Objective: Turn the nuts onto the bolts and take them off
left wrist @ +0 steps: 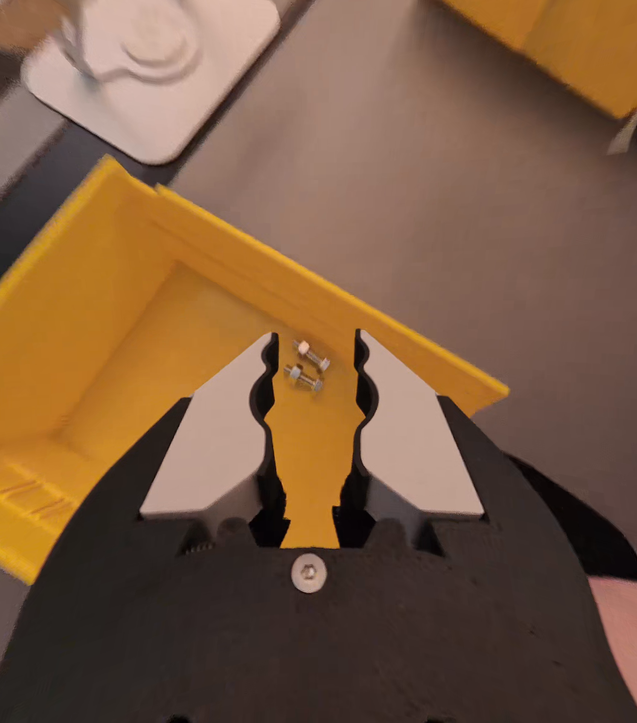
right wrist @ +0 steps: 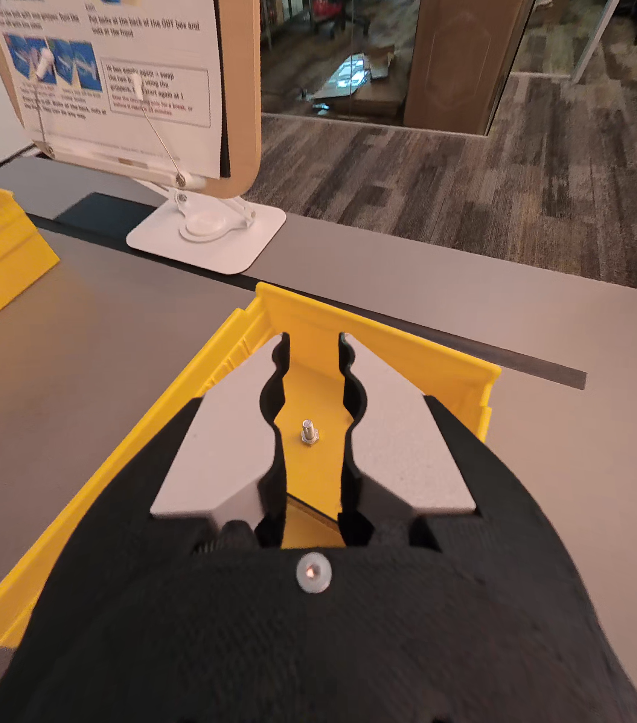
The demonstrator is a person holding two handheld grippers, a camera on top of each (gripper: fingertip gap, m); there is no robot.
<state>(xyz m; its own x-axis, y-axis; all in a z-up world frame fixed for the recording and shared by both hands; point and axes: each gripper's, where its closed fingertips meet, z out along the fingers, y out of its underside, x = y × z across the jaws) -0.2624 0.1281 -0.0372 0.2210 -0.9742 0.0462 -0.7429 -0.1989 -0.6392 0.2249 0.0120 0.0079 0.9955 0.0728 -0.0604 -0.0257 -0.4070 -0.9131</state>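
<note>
Left wrist view, left tool (left wrist: 314, 332) spread above two bolts (left wrist: 306, 369); right tool (right wrist: 312, 334) spread over one bolt (right wrist: 308, 431)

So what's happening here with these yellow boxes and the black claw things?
A person holds a pair of tongs in each hand. The left tongs hang open over a yellow bin where two bolts with nuts lie. The right tongs hang open over another yellow bin, above a single bolt standing on its head. Nothing is gripped yet.
</note>
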